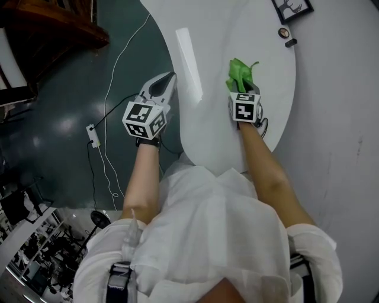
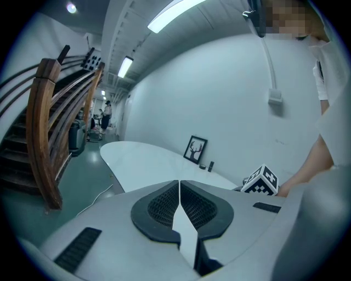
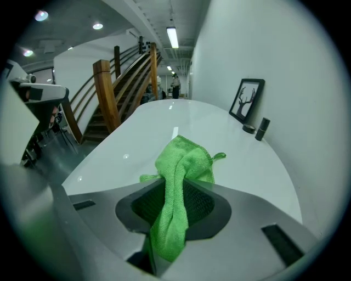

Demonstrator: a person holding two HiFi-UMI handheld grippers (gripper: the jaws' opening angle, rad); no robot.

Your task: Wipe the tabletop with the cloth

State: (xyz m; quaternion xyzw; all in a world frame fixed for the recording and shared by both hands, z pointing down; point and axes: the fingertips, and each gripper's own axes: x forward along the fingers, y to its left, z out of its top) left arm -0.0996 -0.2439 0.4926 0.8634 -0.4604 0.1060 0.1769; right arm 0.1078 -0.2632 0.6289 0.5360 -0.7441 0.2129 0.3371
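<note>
1. The right gripper is held over the white bench, near its edge closest to the person.
2. The green cloth is clamped between the right gripper's fingers, which are closed on a bunched fold of it.
3. The free part of the cloth is seen at 12 o'clock from the gripper, spread over the bench top. Whether it is pressed to the surface cannot be told.
4. The left gripper is held at 9 o'clock from the right gripper, just beside the bench's curved edge and over the dark floor.
5. Its fingers are brought together, with nothing between them.
6. A picture frame is propped against the wall at 1 o'clock from the cloth, well apart from it.
7. A round item and a small dark cylinder are set near the frame.
8. A white cable is laid across the floor at 9 o'clock from the left gripper.
9. A wooden staircase is seen beyond the bench's far end.
</note>
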